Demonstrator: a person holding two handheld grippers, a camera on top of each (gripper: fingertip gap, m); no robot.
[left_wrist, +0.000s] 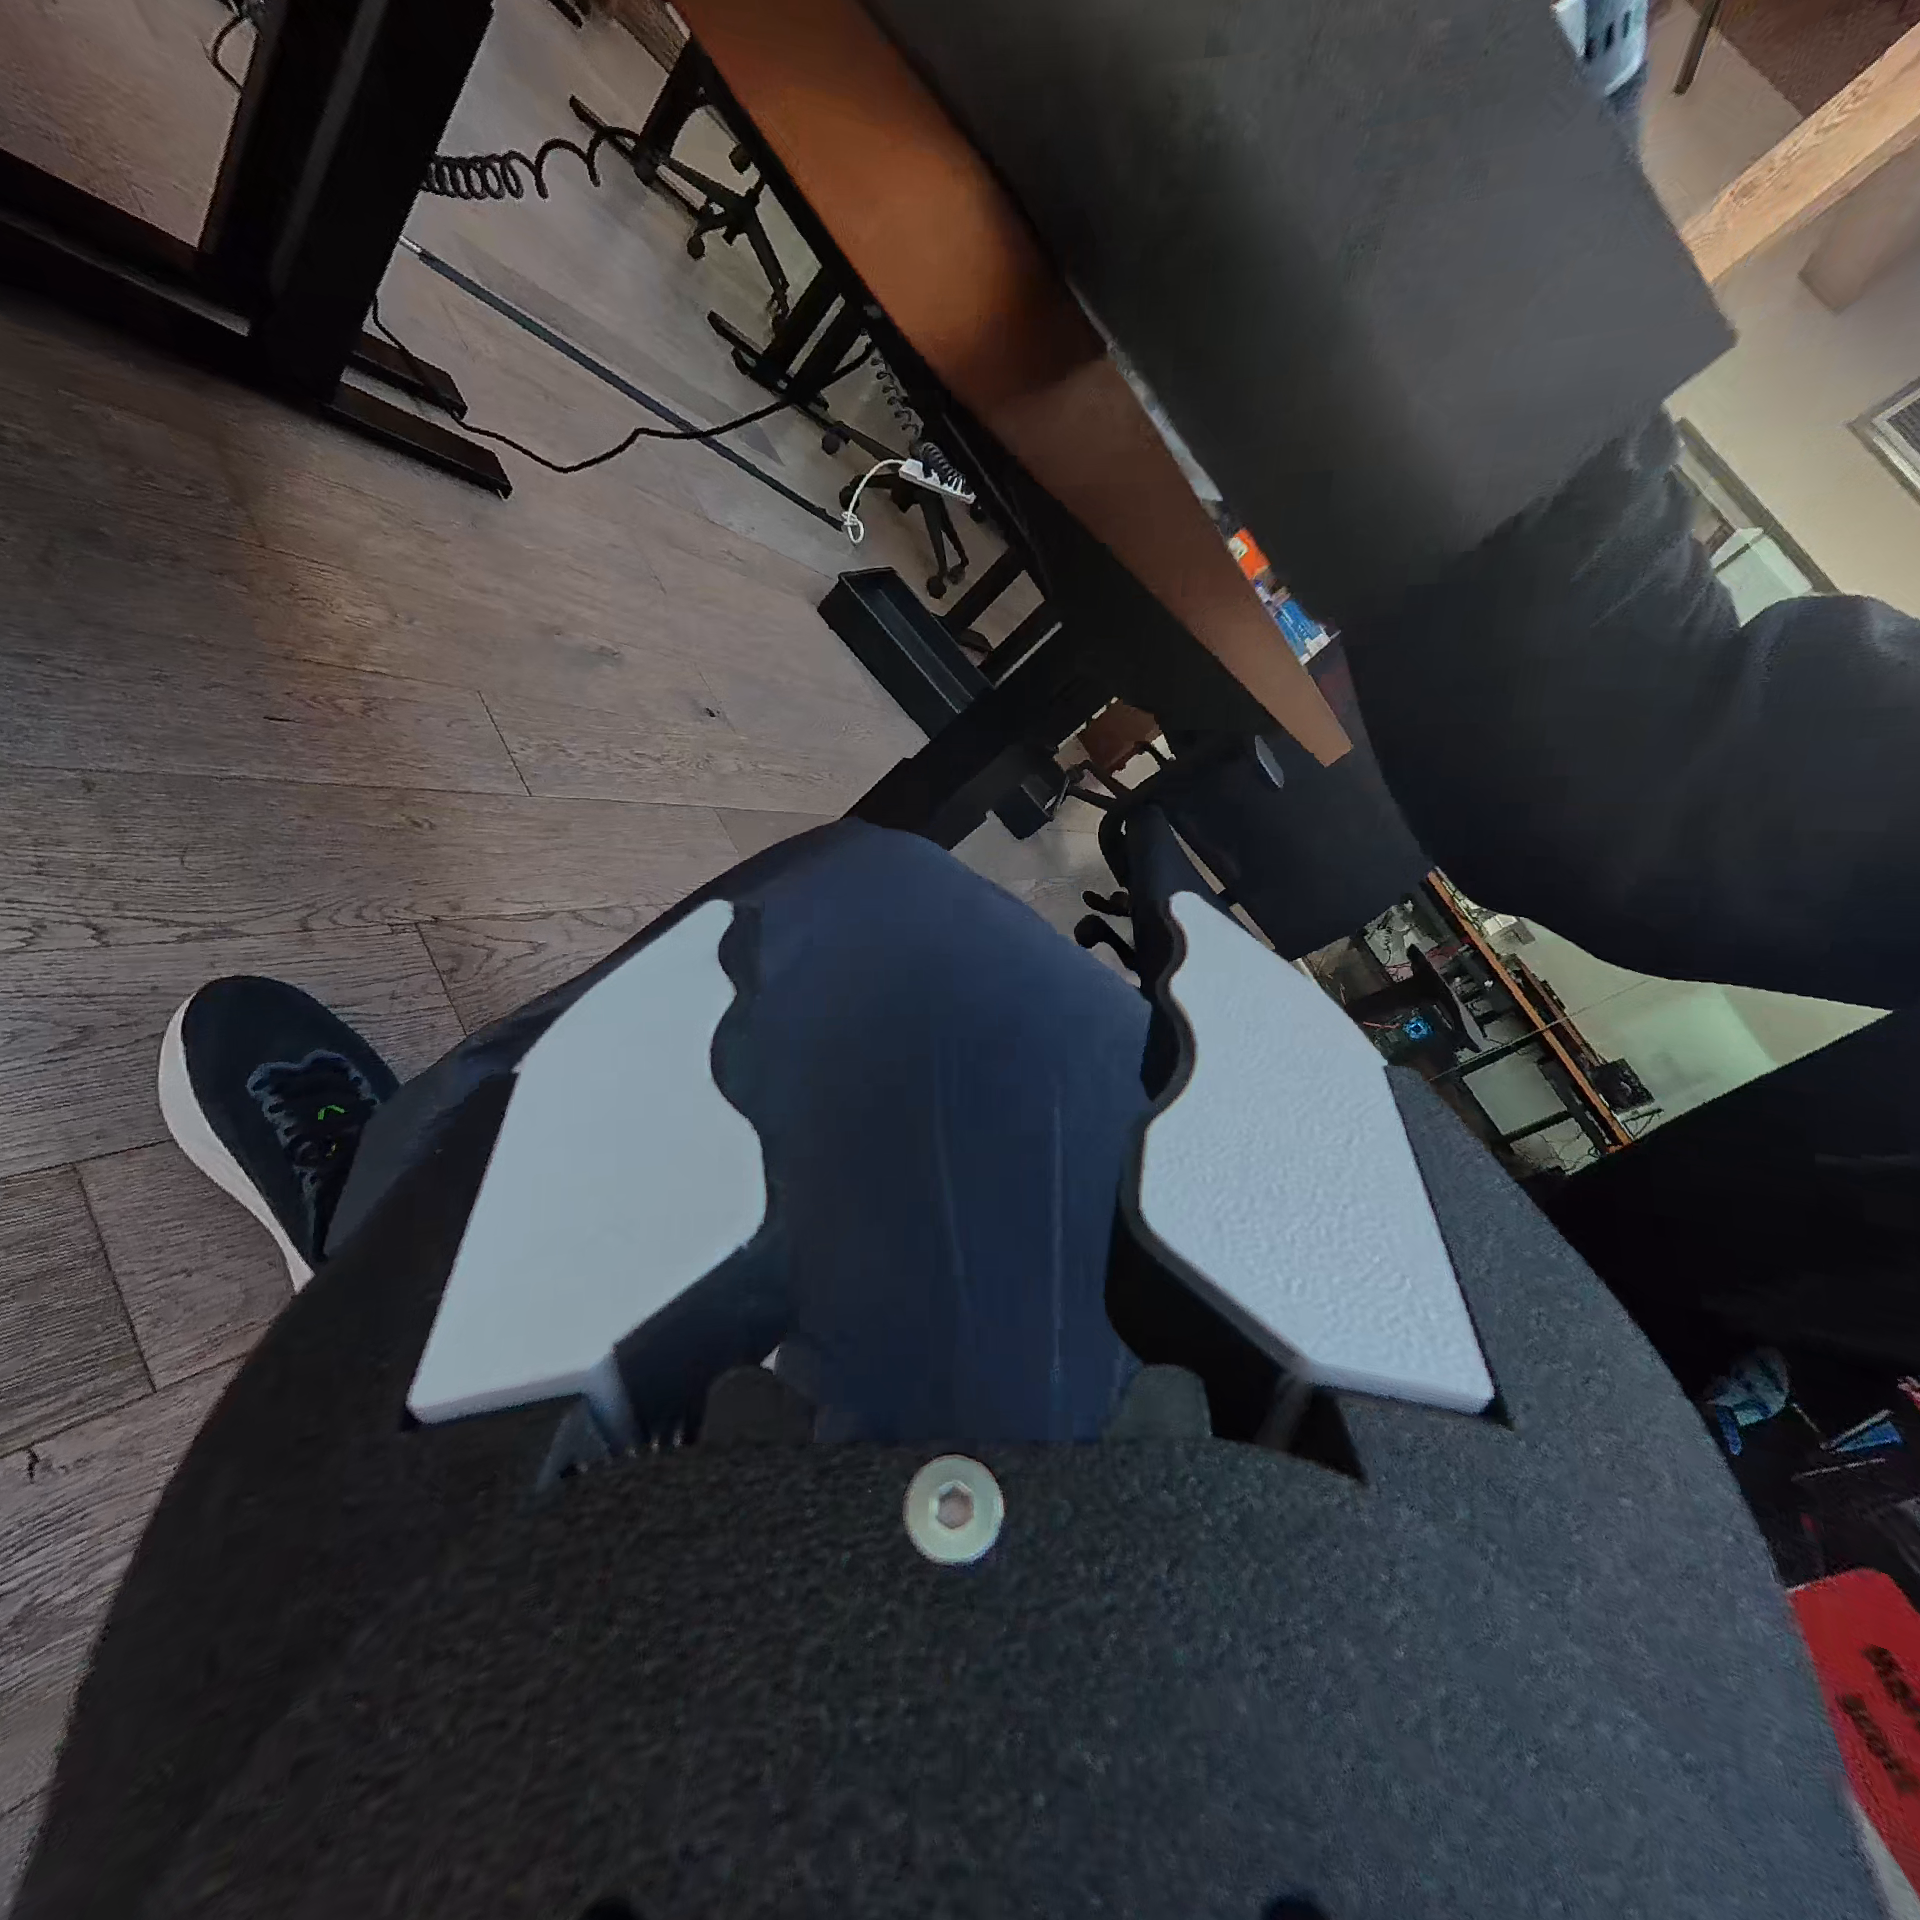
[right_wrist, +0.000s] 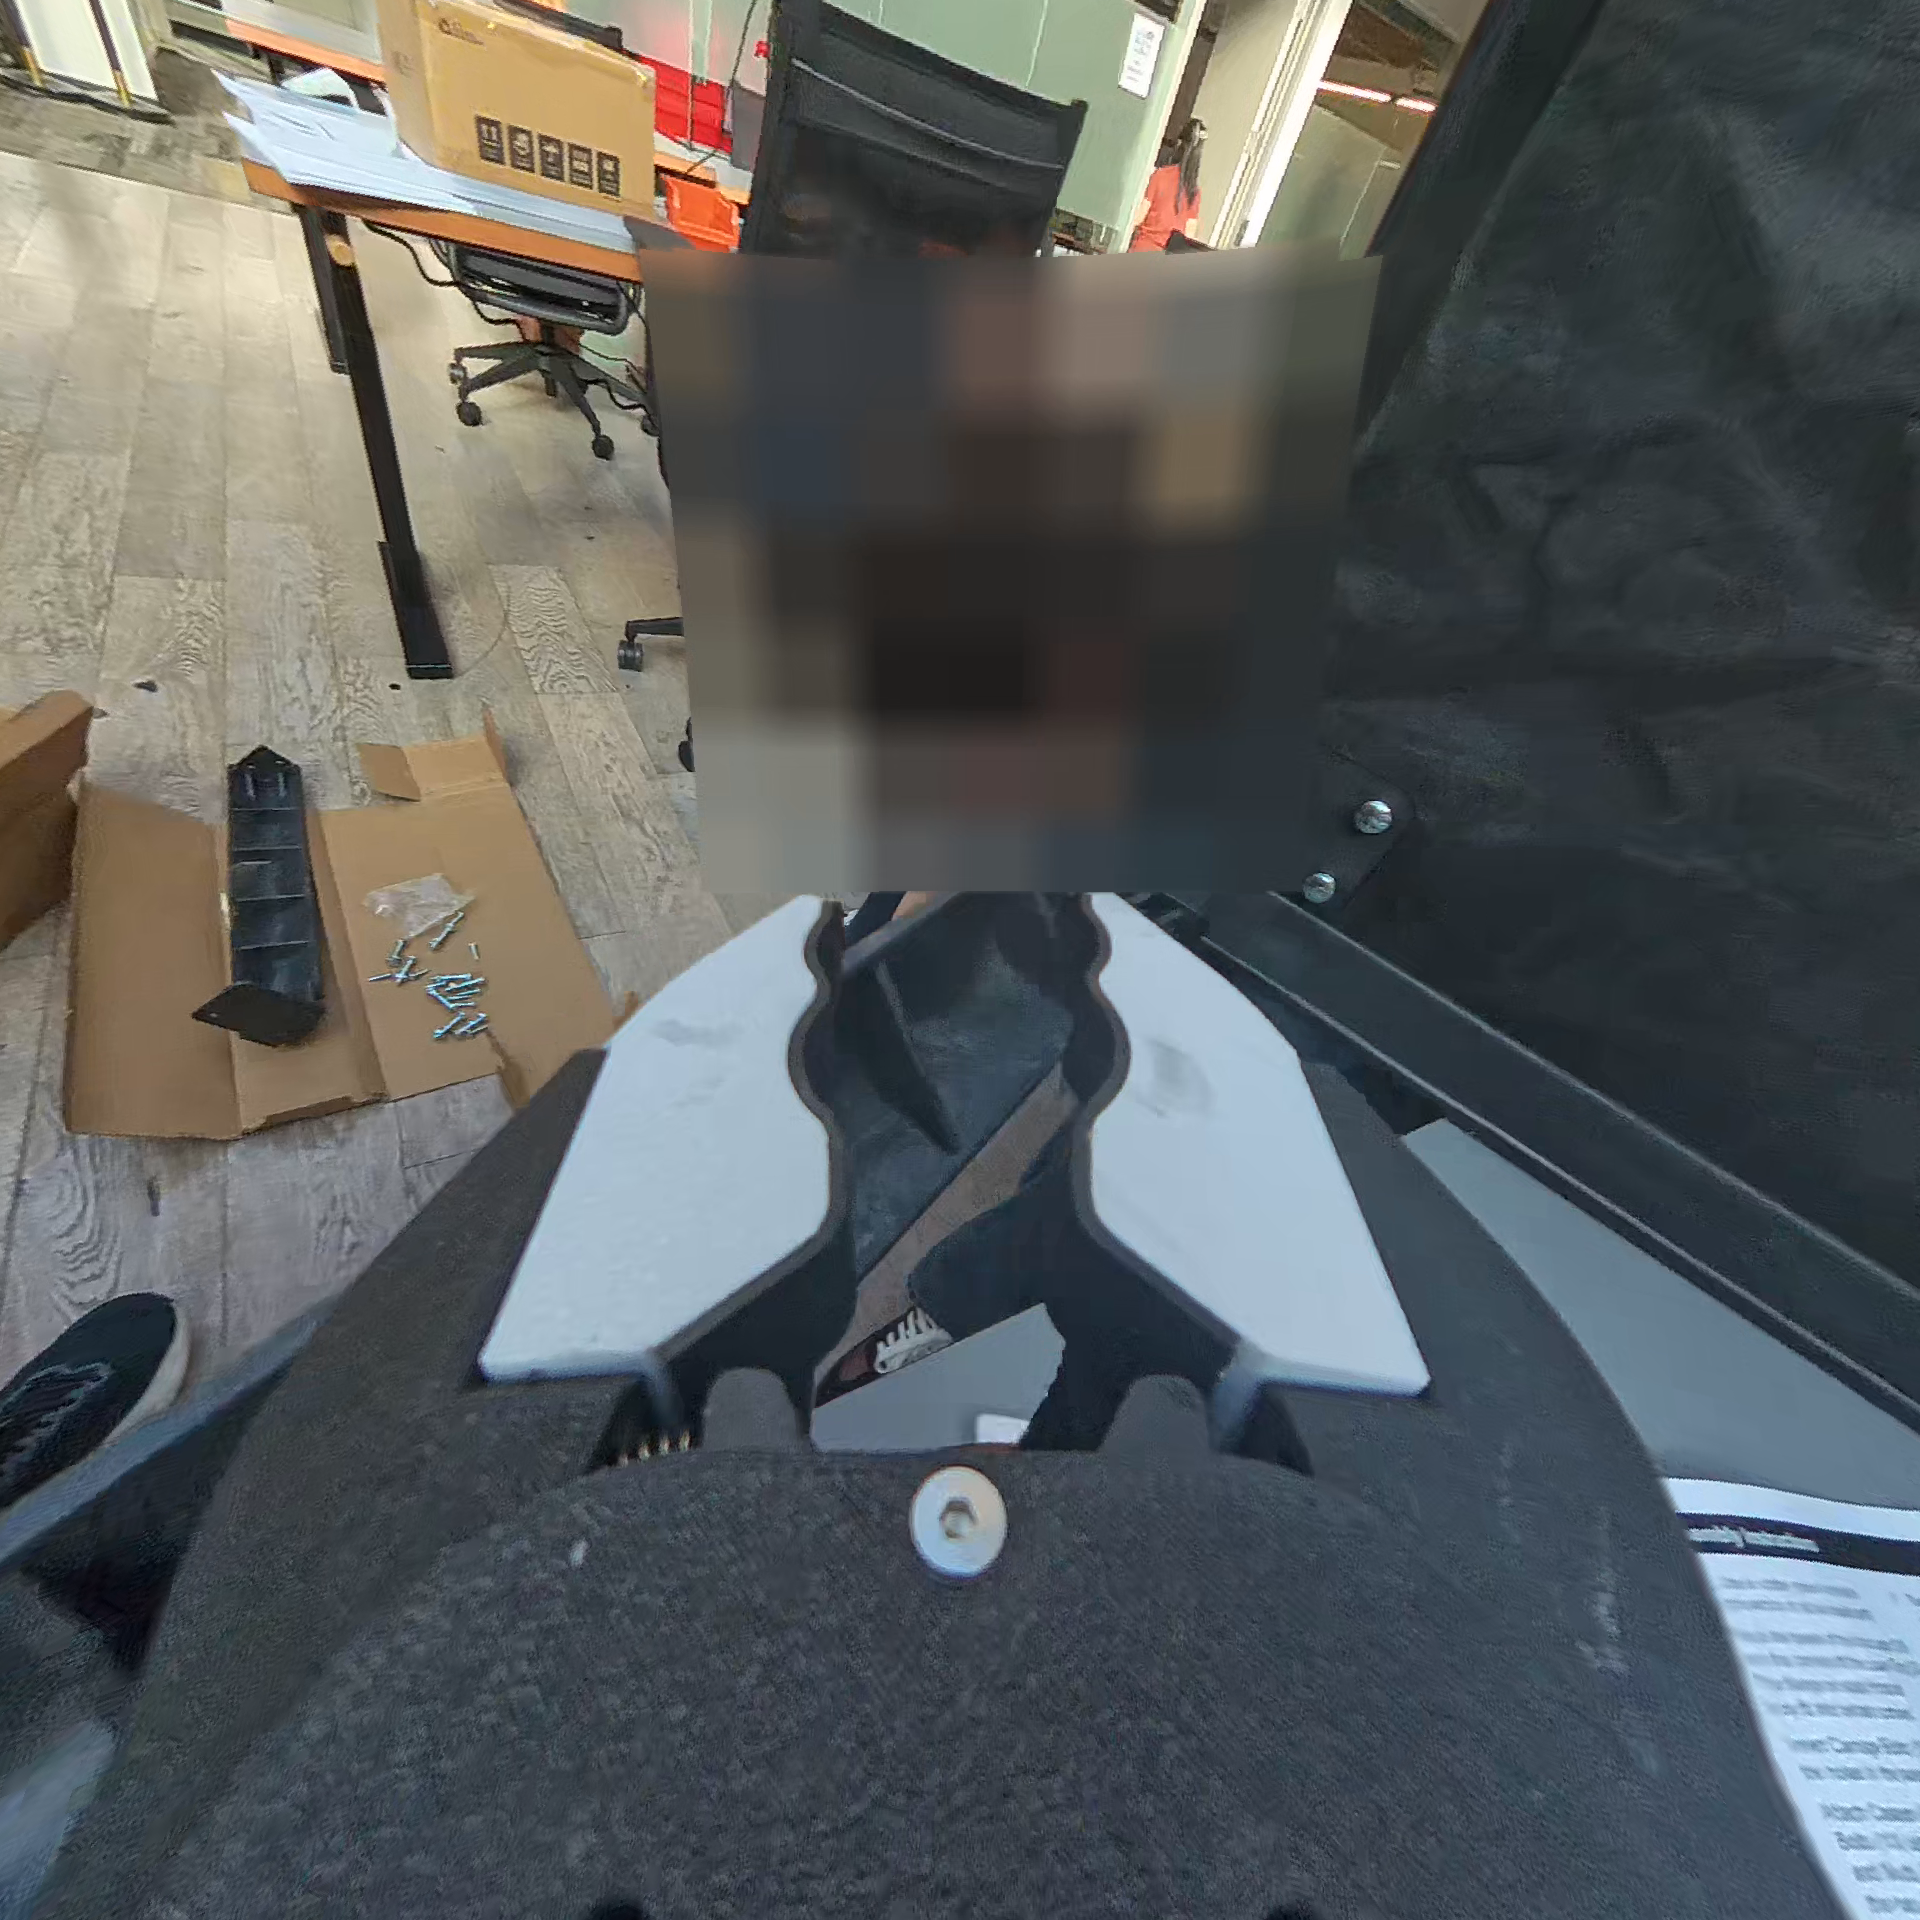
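In the left wrist view my left gripper (left_wrist: 956, 904) is open wide. Its white fingers (left_wrist: 623, 1143) stand on either side of a leg in dark blue trousers (left_wrist: 935, 1091), which lies behind them and is not gripped. A black shoe (left_wrist: 281, 1101) rests on the floor at the left. In the right wrist view my right gripper (right_wrist: 956, 904) is open, with its fingers (right_wrist: 707, 1132) partly apart. A black ribbed plastic part (right_wrist: 914, 1049) shows in the gap. I see no pad pressing on it. A black fabric-covered panel (right_wrist: 1662, 520) with a bracket and two screws (right_wrist: 1371, 818) stands close at the right.
Flat cardboard (right_wrist: 187, 1049) on the wooden floor bears another black ribbed part (right_wrist: 265, 904) and several loose screws (right_wrist: 447, 987). A printed sheet (right_wrist: 1829, 1683) lies at the lower right. A table with a cardboard box (right_wrist: 520, 104) and office chairs (right_wrist: 540, 312) stand behind. An orange-edged table (left_wrist: 935, 239) runs overhead. One gripper's finger ends stand about 35 centimeters off the other's. My right tips are roughly 30 centimeters from the black fabric-covered panel (right_wrist: 1662, 520).
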